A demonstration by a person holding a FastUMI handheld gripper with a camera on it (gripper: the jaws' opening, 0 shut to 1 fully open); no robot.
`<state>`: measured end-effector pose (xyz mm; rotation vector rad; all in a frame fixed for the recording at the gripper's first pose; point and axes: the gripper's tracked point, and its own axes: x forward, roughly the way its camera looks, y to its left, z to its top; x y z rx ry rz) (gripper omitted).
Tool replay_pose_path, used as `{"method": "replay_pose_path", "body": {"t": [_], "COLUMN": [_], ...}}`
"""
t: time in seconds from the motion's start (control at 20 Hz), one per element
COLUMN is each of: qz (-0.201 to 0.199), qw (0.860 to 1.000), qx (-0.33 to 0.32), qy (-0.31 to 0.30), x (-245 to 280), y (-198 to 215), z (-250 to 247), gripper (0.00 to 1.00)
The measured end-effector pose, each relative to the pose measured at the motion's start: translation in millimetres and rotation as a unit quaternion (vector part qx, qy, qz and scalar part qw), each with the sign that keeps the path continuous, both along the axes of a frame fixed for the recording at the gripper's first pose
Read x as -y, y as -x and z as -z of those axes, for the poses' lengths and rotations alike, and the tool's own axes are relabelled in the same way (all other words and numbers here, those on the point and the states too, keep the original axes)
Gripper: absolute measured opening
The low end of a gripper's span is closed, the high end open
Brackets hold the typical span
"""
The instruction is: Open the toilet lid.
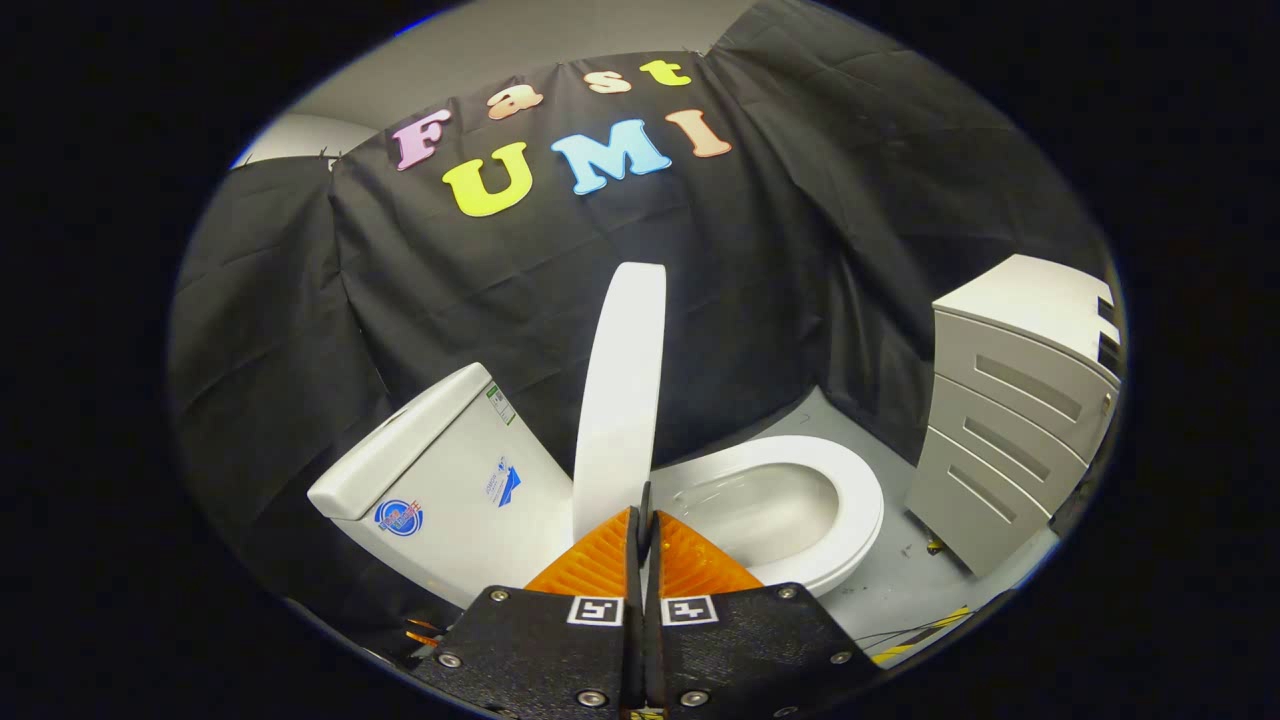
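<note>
I am seeing the toilet lid (622, 385) standing nearly upright above the seat (835, 490), my hand-held gripper (645, 520) clenched together just below it, so little is remaining.

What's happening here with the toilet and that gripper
A person's handheld gripper is working on the toilet lid, which now stands raised, close to upright, seen edge on just ahead of the fingers. The fingers are closed together with no visible gap, and I cannot tell whether they pinch the lid's edge. The seat is down with the bowl exposed. The tank sits beside the lid, and a grey drawer cabinet stands beyond the bowl.
</note>
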<state>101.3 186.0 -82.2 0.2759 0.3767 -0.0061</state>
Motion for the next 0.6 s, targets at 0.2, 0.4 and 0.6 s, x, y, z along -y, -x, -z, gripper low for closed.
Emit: {"method": "replay_pose_path", "body": {"t": [0.2,0.4,0.6], "qz": [-0.008,-0.025,-0.036], "qw": [1.000,0.998,0.997], "qx": [0.008,0.020,0.026], "qy": [0.020,0.045,0.056], "x": [-18,-39,-56], "y": [0,-2,-3], "z": [-8,-17,-23], "gripper": [0.00,0.00,0.00]}}
